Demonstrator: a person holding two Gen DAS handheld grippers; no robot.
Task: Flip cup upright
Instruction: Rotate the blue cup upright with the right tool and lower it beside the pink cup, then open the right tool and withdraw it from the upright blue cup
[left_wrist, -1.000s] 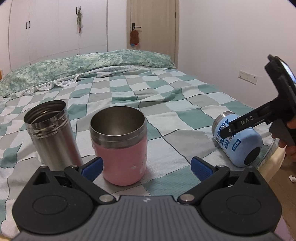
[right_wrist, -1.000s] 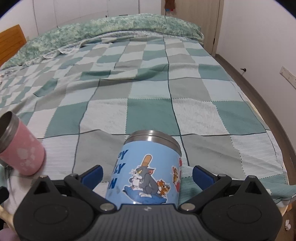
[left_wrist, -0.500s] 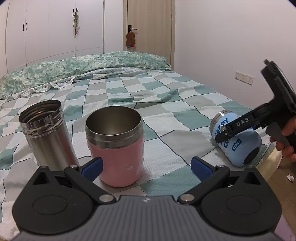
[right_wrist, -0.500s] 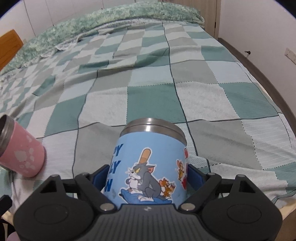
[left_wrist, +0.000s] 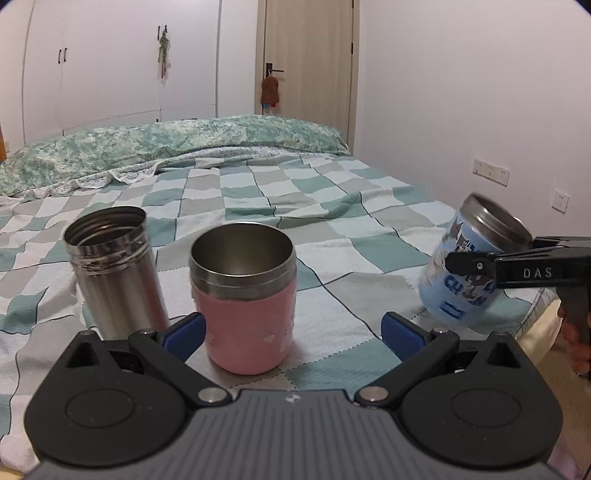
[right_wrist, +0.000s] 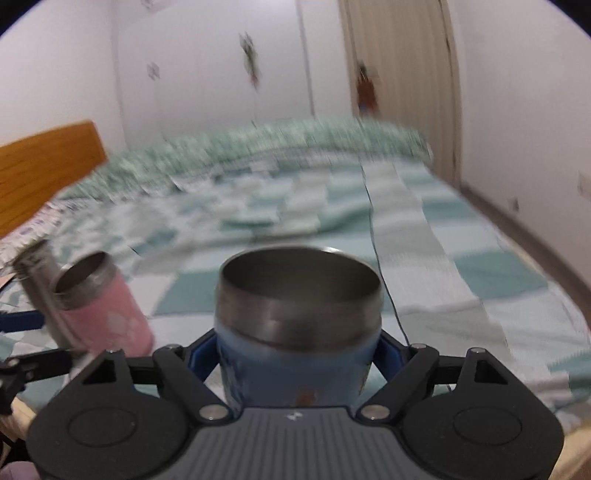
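Blue cup (right_wrist: 295, 332): pinched at its lower body between the blue pads of the right gripper (right_wrist: 295, 363), steel rim tilted up and away from the camera; in the left wrist view the same cup (left_wrist: 467, 269) hangs clear of the bedspread near the bed's right edge, mouth tipped up and to the right (blurred, so the exact angle is hard to read).
Right gripper: pressed in on both sides of the cup; its black finger crosses the cup's side in the left wrist view.
Left gripper (left_wrist: 291, 328): fingers spread wide with nothing held between them; the pink cup (left_wrist: 245, 299) stands upright in the gap ahead, and I cannot tell whether the left pad touches it.
Steel flask (left_wrist: 114, 266): upright and open-topped, just beside the pink cup on its left, a narrow gap between them.
Bed (left_wrist: 332, 236): checked green and grey spread, open all the way back to the pillows (left_wrist: 166, 147).
Edges: the bed's right edge runs just below the lifted cup, with the white wall (left_wrist: 480, 92) and its sockets beyond.
Right wrist view, left side: the pink cup (right_wrist: 107, 306) and flask (right_wrist: 40, 280) lean in the fisheye, well apart from the blue cup; wooden headboard (right_wrist: 48, 166) behind.
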